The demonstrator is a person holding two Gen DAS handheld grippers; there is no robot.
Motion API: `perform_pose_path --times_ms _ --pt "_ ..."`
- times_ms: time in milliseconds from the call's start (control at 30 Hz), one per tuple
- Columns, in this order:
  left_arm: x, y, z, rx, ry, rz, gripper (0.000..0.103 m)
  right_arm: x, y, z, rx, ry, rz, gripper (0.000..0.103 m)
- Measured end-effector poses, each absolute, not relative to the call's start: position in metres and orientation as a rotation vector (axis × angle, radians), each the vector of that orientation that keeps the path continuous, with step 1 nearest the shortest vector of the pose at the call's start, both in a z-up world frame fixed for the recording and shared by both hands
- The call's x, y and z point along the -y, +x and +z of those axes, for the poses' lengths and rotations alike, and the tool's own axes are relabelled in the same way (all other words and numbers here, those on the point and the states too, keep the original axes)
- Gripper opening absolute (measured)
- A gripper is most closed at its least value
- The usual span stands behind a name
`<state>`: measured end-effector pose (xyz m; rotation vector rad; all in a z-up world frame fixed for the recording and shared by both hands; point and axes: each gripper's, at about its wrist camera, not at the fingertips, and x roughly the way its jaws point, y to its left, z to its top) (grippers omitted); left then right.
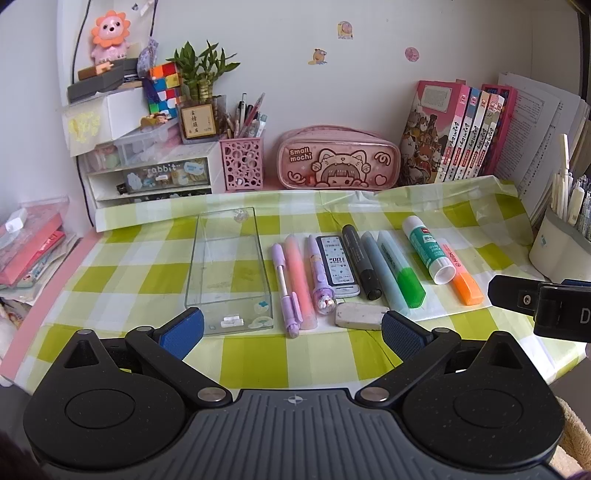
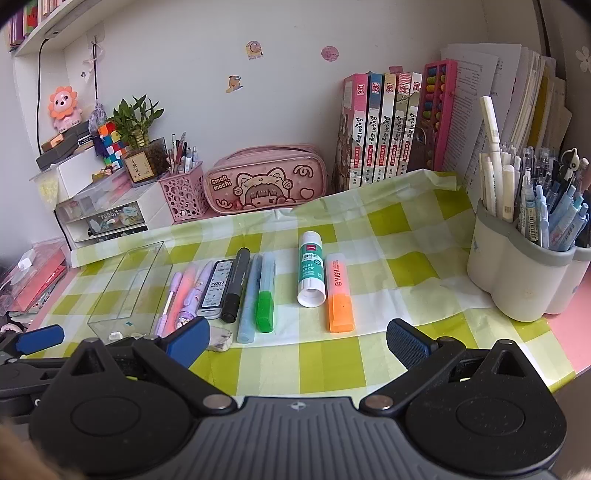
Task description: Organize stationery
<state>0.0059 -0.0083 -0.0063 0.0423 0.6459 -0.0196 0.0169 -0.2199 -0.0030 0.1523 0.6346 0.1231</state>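
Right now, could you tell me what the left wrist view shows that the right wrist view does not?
Only the left wrist view shows the whole eraser, unobstructed.

Only the right wrist view shows the white pen holder in full, with its pens, and the wall shelf.

Both show the clear tray, glue stick, orange highlighter, pink pencil case, and both grippers open, left gripper, right gripper.

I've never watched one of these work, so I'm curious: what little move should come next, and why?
Probably ease the left claw forward to the purple pen, the item nearest the clear tray. Both claws are open and empty, the tray holds no pens, and all the stationery lies in a row beside it.
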Motion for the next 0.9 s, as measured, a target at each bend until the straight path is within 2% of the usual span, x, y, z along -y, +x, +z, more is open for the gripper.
perform_pose_path --times_ms 367,900 --pt "-0.011 0.022 -0.021 -0.598 0.031 0.034 0.098 0.226 0.035 -0.007 -0.54 0.123 0.198 0.103" --pt "-0.039 0.053 -0.064 -0.522 0.014 0.0 0.097 0.255 0.099 -0.042 -0.587 0.311 0.323 0.103"
